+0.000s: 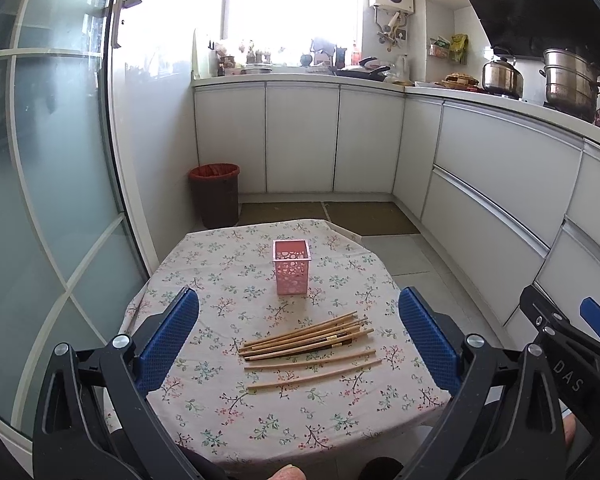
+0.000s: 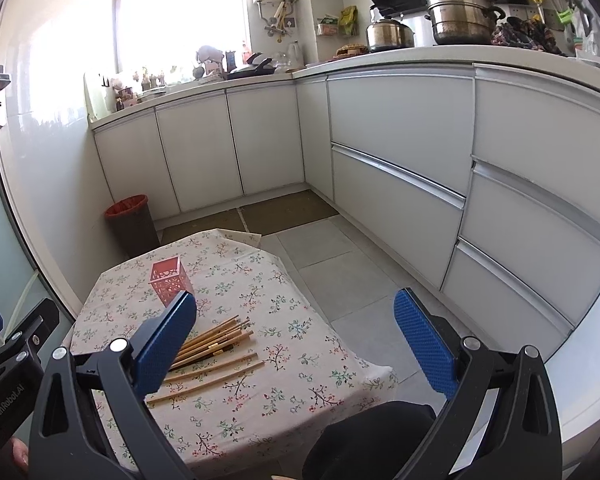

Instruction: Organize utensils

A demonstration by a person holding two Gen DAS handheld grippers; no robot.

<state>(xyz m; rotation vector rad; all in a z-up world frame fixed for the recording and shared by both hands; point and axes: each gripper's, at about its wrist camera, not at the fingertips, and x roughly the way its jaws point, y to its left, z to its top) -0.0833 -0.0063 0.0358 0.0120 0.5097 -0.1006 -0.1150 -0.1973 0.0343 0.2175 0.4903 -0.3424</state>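
Observation:
A pink perforated square holder stands upright and empty on the floral tablecloth. Several wooden chopsticks lie in a loose pile in front of it, two of them a little apart nearer me. My left gripper is open and empty, held above the table's near side with the chopsticks between its blue pads. My right gripper is open and empty, off the table's right side. In the right wrist view the holder and chopsticks sit left of centre, partly behind the left pad.
The small table stands in a kitchen. White cabinets run along the back and right. A dark bin with a red liner stands on the floor at the left, by a glass door. Grey tile floor lies to the right.

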